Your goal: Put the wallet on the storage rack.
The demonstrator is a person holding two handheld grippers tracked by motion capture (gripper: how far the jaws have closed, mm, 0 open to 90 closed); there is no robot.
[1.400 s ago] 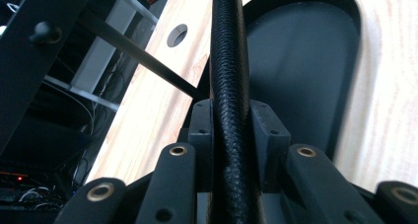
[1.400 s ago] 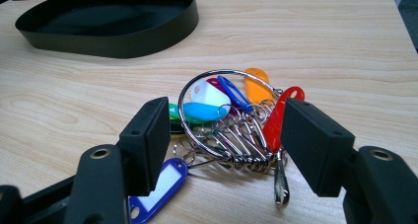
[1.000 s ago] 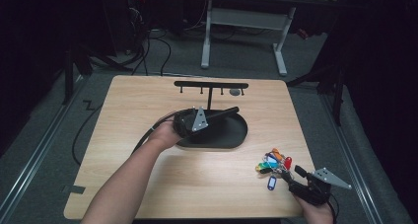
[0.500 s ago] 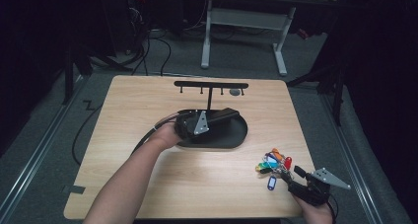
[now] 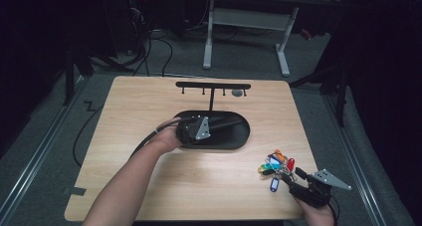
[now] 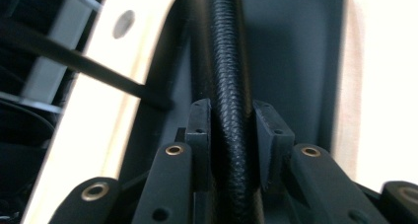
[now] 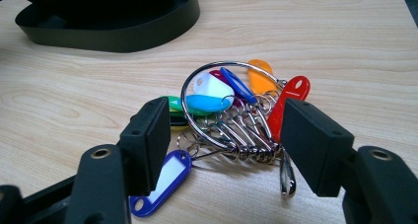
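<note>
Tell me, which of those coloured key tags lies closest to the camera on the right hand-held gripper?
The dark blue tag with the white label window. It lies flat on the table beside one black jaw, nearer than the red, orange and light blue tags.

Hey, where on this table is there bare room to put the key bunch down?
Bare wood lies left of the black tray and along the table front edge between the forearm and the key bunch. It is crowded at the tray, the hook stand and around the right gripper.
</note>
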